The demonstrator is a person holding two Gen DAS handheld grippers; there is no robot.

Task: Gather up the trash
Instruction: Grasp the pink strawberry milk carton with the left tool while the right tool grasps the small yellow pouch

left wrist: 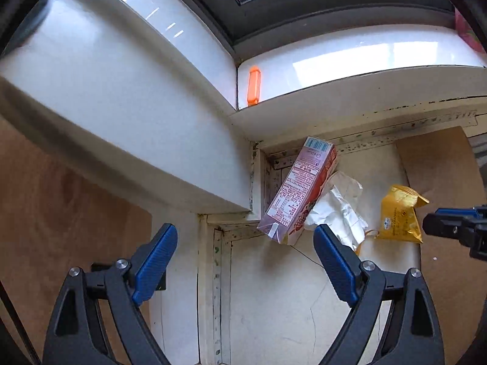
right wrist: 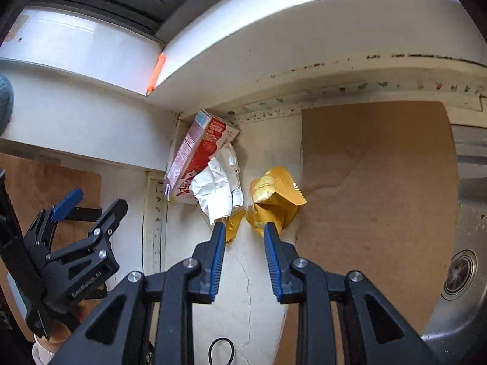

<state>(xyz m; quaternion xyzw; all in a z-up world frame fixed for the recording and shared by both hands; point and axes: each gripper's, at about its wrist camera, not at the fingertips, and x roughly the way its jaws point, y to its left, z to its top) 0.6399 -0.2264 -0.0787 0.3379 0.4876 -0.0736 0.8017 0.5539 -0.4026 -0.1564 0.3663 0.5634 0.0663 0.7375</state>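
A: From the left wrist, what do you see?

B: The left gripper has its jaws spread wide with nothing between them. Ahead, in the corner of the table under the white sill, a pink drink carton leans tilted against the corner. Crumpled white paper touches its lower side, and a yellow foil packet lies just beside the paper, toward the brown board. The right gripper pokes in at the right edge.

A: And how would they handle?

B: All light, I'd judge. The carton looks stiff, so grip it across its narrow faces. The paper is soft and takes a pinch anywhere. The foil looks slippery and crushable; take it at a puckered fold.

A: The right wrist?

B: The right gripper has its jaws partly parted and empty, pointed at the yellow foil packet just beyond the tips. The crumpled white paper and the drink carton sit left of it, and the left gripper hangs open at the left.

A: The surface?

B: A worn, cracked white top with stained trim. A steel sink lies at the right, an orange clip sits on the sill, and a window is above.
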